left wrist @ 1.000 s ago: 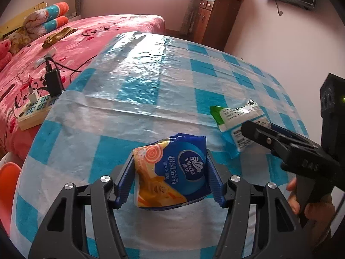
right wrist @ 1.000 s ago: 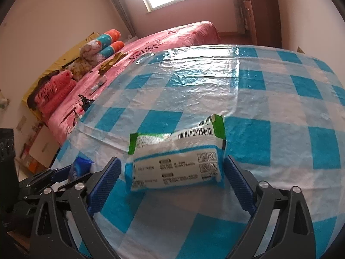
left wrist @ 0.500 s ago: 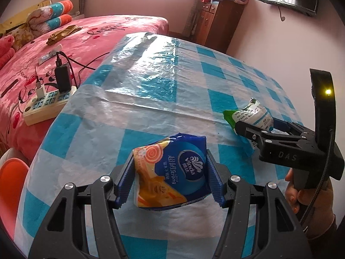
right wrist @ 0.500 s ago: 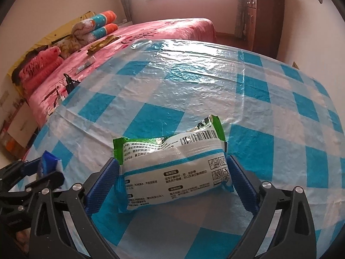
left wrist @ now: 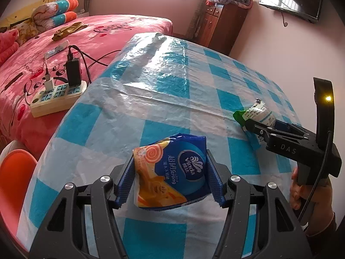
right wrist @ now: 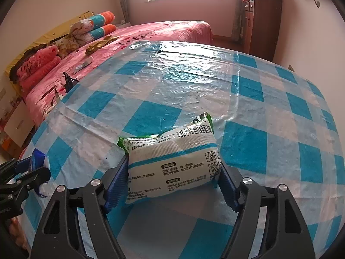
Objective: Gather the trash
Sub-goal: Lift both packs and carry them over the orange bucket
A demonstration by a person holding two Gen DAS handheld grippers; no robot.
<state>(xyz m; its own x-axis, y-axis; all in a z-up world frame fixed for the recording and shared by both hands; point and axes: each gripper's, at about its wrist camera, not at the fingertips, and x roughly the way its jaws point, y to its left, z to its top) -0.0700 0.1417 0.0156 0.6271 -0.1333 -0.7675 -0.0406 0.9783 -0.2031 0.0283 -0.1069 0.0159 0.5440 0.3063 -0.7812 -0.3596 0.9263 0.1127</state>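
My left gripper is shut on a blue and orange tissue packet, held just above the blue-checked table. In the right wrist view that packet and the left gripper show at the left edge. My right gripper is closing on a white and green wipes packet. Both blue pads touch its sides and the packet bulges between them. From the left wrist view the right gripper is at the table's right side, with the wipes packet at its tip and a hand on its handle.
A pink bed runs along the table's left side, with a power strip and chargers near the edge. An orange stool stands at the lower left. A wooden cabinet stands beyond the table's far end.
The right jaws have narrowed from wide open until the pads meet the wipes packet, which now bulges. The left gripper has shifted sideways, still holding the tissue packet.
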